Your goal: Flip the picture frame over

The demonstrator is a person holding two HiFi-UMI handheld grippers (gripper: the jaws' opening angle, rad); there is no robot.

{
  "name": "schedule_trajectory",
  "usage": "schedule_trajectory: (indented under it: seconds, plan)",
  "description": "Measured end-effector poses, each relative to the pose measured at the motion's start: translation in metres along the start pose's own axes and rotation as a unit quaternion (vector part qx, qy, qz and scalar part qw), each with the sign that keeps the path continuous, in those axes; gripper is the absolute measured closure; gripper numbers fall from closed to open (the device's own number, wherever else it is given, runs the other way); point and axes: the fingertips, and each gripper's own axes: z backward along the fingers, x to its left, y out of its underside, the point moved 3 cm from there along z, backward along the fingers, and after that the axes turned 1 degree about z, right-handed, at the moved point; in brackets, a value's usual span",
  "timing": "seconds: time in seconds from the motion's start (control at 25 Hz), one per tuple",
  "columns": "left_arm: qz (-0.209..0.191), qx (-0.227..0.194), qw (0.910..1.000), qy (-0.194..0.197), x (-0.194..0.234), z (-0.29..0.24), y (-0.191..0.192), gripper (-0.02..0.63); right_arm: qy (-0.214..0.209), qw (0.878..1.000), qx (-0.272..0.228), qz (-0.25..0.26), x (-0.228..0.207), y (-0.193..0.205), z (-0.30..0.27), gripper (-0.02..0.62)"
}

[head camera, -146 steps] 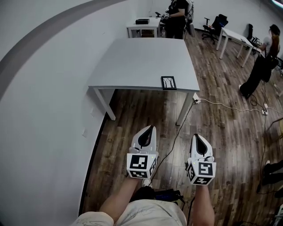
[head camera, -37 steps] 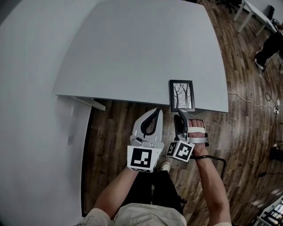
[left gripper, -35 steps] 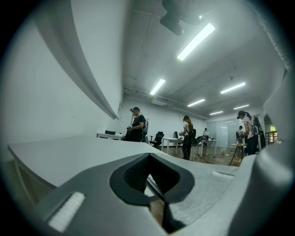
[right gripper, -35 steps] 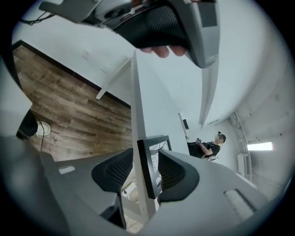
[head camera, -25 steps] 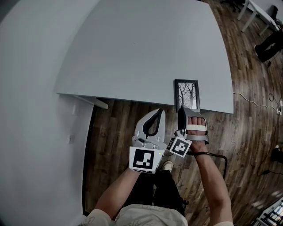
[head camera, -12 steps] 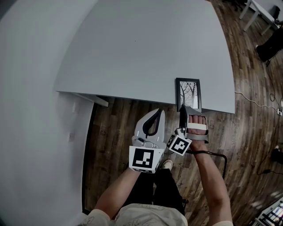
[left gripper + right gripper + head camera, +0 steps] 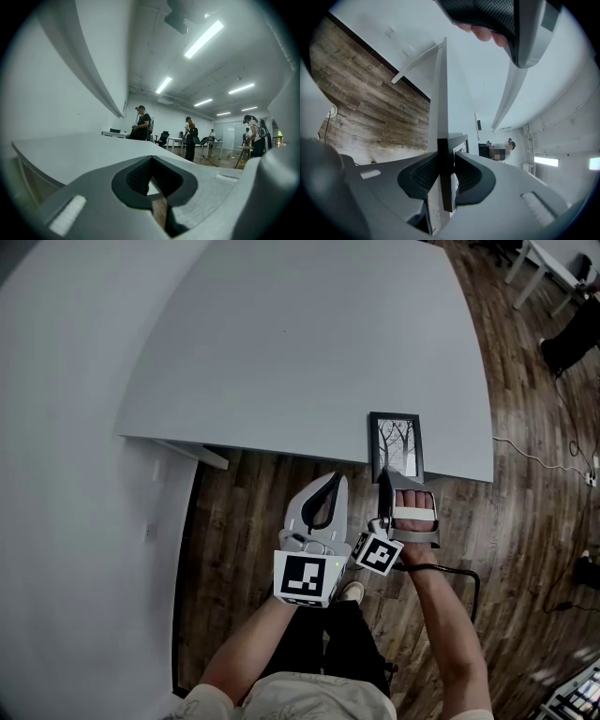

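My right tool [image 7: 382,474] meets the picture frame [image 7: 397,446] at the desk's [image 7: 300,343] near edge.
The frame lies flat and face up, its bare-tree print showing, close to the desk's right corner. My right tool is rolled onto its side, and its jaws have just been closing over the near short edge of the frame. My left tool [image 7: 334,480] hangs just beside it over the wooden floor [image 7: 246,512], short of the desk, tips together and holding nothing.
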Motion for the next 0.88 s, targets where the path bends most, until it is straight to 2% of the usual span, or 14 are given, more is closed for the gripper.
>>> schedule_trajectory:
  seconds: [0.12, 0.28, 0.88]
  plan:
    - [0.004, 0.016, 0.9999, 0.003, -0.002, 0.000, -0.001, 0.606, 0.001, 1.000, -0.004, 0.002, -0.001, -0.002, 0.003, 0.486]
    - [-0.004, -0.014, 0.9999, -0.001, -0.003, -0.002, -0.006, 0.606, 0.003, 1.000, -0.007, 0.001, -0.001, 0.000, 0.006, 0.491]
    - [-0.004, -0.019, 0.9998, -0.009, 0.013, -0.003, -0.016, 0.606, 0.027, 0.999, -0.016, -0.021, -0.024, 0.001, 0.006, 0.503]
